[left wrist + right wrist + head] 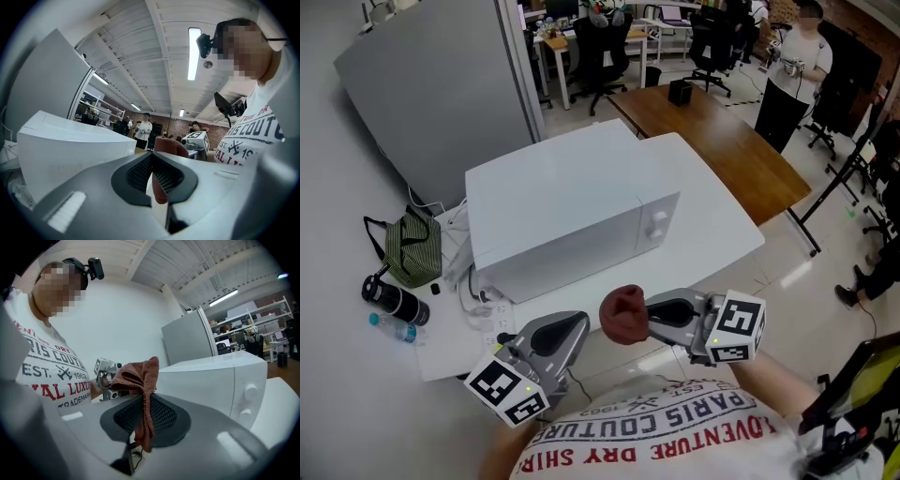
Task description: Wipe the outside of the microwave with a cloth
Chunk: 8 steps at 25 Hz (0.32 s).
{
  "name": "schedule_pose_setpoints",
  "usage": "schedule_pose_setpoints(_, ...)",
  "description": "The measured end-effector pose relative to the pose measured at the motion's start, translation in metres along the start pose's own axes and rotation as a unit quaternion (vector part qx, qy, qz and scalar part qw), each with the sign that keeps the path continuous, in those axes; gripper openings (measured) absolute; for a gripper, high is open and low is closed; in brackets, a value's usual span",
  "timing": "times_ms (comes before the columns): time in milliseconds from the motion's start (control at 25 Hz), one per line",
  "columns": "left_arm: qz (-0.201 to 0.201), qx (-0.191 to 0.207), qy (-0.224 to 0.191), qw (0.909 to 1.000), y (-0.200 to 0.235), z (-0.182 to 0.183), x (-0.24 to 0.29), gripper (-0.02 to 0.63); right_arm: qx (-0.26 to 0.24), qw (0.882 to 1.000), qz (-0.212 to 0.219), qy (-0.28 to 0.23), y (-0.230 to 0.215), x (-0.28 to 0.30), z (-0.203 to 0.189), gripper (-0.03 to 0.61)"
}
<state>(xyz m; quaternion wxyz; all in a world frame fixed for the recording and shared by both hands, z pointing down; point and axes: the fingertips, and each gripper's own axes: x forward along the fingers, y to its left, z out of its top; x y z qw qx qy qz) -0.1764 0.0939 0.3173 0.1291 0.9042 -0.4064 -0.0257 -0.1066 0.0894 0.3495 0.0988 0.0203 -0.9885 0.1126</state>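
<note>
A: We've got the white counter [727,225] ahead of us. The microwave [572,211] stands in the middle of it, with its front toward us and its knobs [656,225] at the right end.

B: Where's the cloth [623,314]?

A: It's near us, up in the air just short of the counter's near edge, and it isn't touching the microwave. Our right tool [652,314] is clamped on it. Our left tool [572,330] is just to the left of it with its jaws together and nothing between them.

B: How do we reckon it will handle?

A: We'd say it's soft, light and floppy, a knitted rag that folds wherever we press it. The microwave looks stiff and smooth and probably heavy enough to stay put. We'd keep the pinch on the cloth where it is and lead with the bunched part. The knobs stick out, so a loose tail could snag on them.

B: What does each view give us that the others don't?

A: From the head view the cloth is only a rounded wad, but that view does show the microwave's whole top. The right gripper view shows the cloth [140,376] standing up above the jaws with a tail hanging below them. The left gripper view shows the left tool's pads meeting, the plain end of the microwave [70,150], and the wad just beyond.
</note>
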Motion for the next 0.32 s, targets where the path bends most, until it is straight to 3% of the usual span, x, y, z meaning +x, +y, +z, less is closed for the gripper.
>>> schedule_pose_setpoints(320,-0.003,0.003,0.003,1.0000,-0.0064,-0.0030,-0.0005,0.002,0.000,1.000,-0.008,-0.007,-0.0024,-0.0051,0.0003,0.032)
